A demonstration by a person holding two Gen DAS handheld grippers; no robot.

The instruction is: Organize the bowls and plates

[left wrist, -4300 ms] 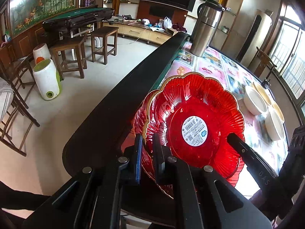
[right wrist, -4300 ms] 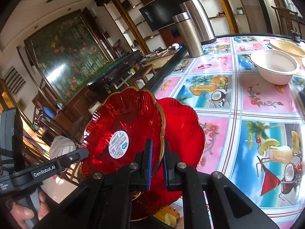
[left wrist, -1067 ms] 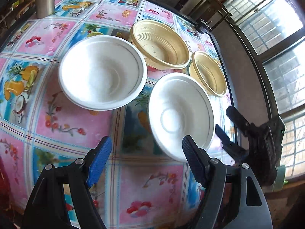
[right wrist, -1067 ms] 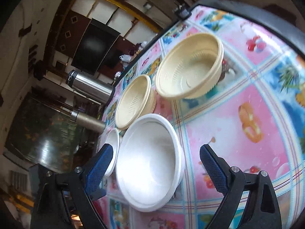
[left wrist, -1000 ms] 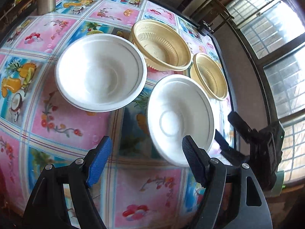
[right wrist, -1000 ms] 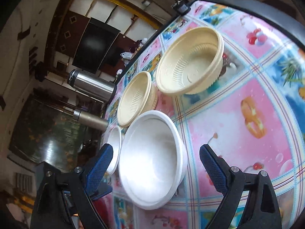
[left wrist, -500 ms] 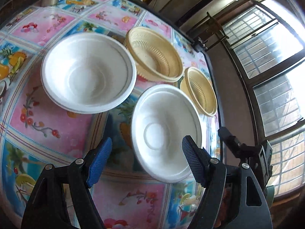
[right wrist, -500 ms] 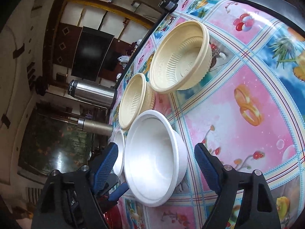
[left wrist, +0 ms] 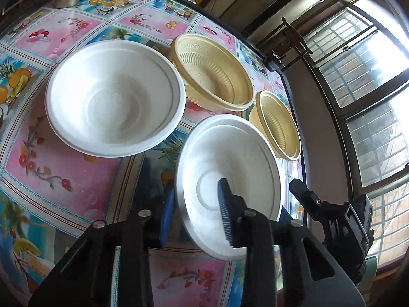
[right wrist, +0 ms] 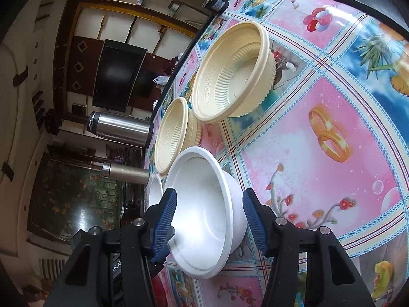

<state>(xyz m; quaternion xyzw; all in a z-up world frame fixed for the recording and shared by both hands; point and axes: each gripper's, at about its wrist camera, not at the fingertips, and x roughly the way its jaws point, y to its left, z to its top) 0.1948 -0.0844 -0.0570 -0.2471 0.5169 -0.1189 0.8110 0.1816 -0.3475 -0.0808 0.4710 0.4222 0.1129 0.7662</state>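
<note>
Only the left wrist view shows barred windows; the right wrist view alone shows a dark television and steel flasks. On the counter, under a glossy fruit-print cloth, the left tool straddles the near rim of a white foam bowl, one pad inside. The right tool brackets the same bowl, spread. A second white foam bowl and two ribbed beige plastic bowls sit beside it.
</note>
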